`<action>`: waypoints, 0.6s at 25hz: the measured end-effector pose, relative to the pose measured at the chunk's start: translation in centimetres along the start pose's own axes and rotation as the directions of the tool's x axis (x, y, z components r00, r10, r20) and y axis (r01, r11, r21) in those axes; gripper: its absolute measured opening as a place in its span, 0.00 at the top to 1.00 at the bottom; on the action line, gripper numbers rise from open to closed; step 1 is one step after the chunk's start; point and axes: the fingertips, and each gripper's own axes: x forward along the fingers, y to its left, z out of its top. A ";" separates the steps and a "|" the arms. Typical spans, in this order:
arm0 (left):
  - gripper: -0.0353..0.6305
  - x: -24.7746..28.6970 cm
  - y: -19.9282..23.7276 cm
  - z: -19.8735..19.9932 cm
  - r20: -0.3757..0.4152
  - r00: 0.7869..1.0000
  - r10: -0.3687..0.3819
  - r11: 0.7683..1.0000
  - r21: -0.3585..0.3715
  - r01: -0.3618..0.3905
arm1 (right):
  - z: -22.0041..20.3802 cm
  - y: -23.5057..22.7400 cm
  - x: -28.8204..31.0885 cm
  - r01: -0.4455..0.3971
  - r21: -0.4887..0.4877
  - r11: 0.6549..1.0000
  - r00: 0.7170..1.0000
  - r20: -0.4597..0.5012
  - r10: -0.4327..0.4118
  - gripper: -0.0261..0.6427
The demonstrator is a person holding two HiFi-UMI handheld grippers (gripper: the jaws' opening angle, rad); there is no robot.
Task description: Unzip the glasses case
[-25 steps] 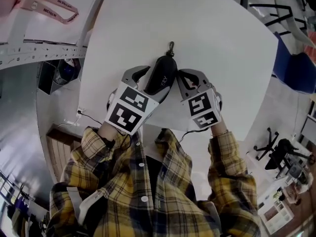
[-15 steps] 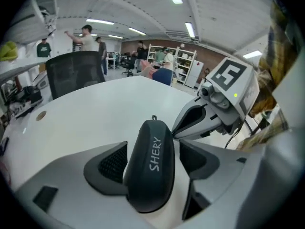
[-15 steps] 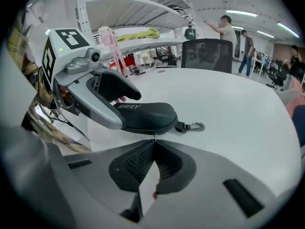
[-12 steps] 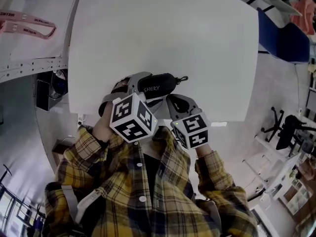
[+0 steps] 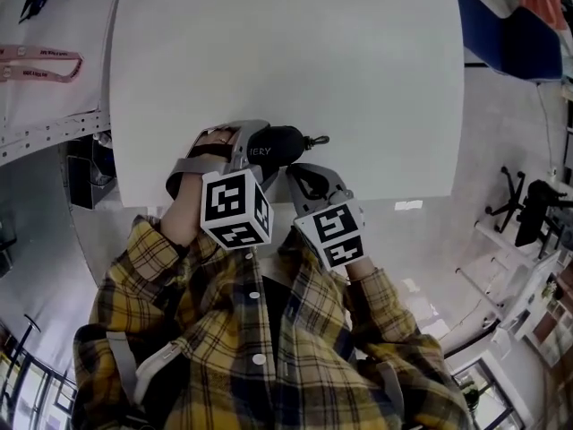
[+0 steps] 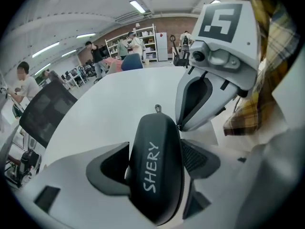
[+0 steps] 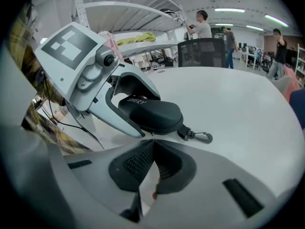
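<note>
A black glasses case (image 5: 277, 144) marked SHERY lies crosswise near the white table's (image 5: 313, 52) front edge, its clip (image 5: 318, 140) pointing right. My left gripper (image 5: 260, 149) straddles the case; in the left gripper view the case (image 6: 157, 175) fills the gap of this gripper (image 6: 155, 147), touching both pads. These jaws have just been opening a little, with the case still between them. My right gripper (image 5: 292, 170) comes in from the near side. In the right gripper view its jaws (image 7: 152, 141) are shut tip to tip on the small zipper pull (image 7: 152, 134) at the case's (image 7: 152, 113) edge.
A pink lanyard (image 5: 36, 61) lies on the neighbouring table at the left. A blue seat (image 5: 501, 34) stands past the table's right edge. A black office chair (image 7: 200, 51) stands at the far side, with people beyond it. The person's plaid sleeves are close behind both grippers.
The case has turned from pointing away to lying crosswise, clip to the right. Both grippers have rolled with it and come closer to the table's front edge.
</note>
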 end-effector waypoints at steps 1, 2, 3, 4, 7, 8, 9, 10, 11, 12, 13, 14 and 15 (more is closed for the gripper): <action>0.43 0.0 0.0 0.1 0.003 1.000 0.001 1.000 0.005 -0.001 | 0.0 -0.1 -0.2 0.008 -0.034 0.999 1.000 -0.005 -0.009 0.96; 0.43 -0.1 -0.1 0.2 0.004 1.000 0.001 1.000 0.010 -0.001 | 0.0 -0.2 -0.3 0.015 -0.064 0.998 1.000 -0.010 -0.016 0.96; 0.43 -0.1 -0.1 0.2 0.005 1.000 -0.001 1.000 0.013 0.001 | 0.0 -0.3 -0.5 0.022 -0.089 0.996 1.000 -0.013 -0.023 0.96; 0.43 -0.1 -0.1 0.3 0.006 1.000 -0.003 1.000 0.016 0.003 | -0.1 -0.6 -0.6 0.032 -0.107 0.994 0.999 -0.017 -0.034 0.96; 0.43 0.0 -0.1 0.3 0.012 1.000 -0.005 1.000 0.028 0.005 | 0.0 -1.9 -0.8 0.063 -0.137 0.988 0.997 -0.026 -0.068 0.96; 0.43 0.0 -0.2 0.2 0.014 1.000 -0.003 0.999 0.034 0.003 | 0.0 -2.4 -0.9 0.069 -0.146 0.987 0.997 -0.028 -0.074 0.96; 0.44 0.0 -0.2 0.2 0.014 1.000 -0.001 0.999 0.039 0.001 | 0.1 -2.8 -1.1 0.073 -0.159 0.985 0.996 -0.032 -0.079 0.96; 0.44 0.0 -0.2 0.3 0.015 1.000 -0.001 0.999 0.042 0.000 | 0.2 -3.2 -1.2 0.078 -0.179 0.981 0.995 -0.039 -0.086 0.96; 0.44 0.0 -0.1 0.3 0.016 1.000 -0.002 0.999 0.044 0.001 | 0.4 -3.7 -1.3 0.084 -0.205 0.975 0.994 -0.047 -0.096 0.96; 0.44 0.0 -0.1 0.2 0.017 1.000 -0.004 0.999 0.044 0.003 | 0.6 -4.1 -1.3 0.089 -0.235 0.968 0.993 -0.053 -0.104 0.96; 0.44 0.0 -0.1 0.2 0.017 1.000 -0.005 0.999 0.045 0.004 | 0.9 -4.4 -1.2 0.089 -0.266 0.960 0.993 -0.057 -0.108 0.96; 0.44 0.0 0.0 0.1 0.017 1.000 -0.006 0.999 0.046 0.005 | 1.2 -4.6 -1.0 0.086 -0.297 0.951 0.992 -0.060 -0.108 0.96; 0.44 0.0 0.0 0.0 0.017 1.000 -0.005 0.999 0.048 0.004 | 1.4 -4.8 -0.8 0.080 -0.329 0.941 0.992 -0.065 -0.107 0.96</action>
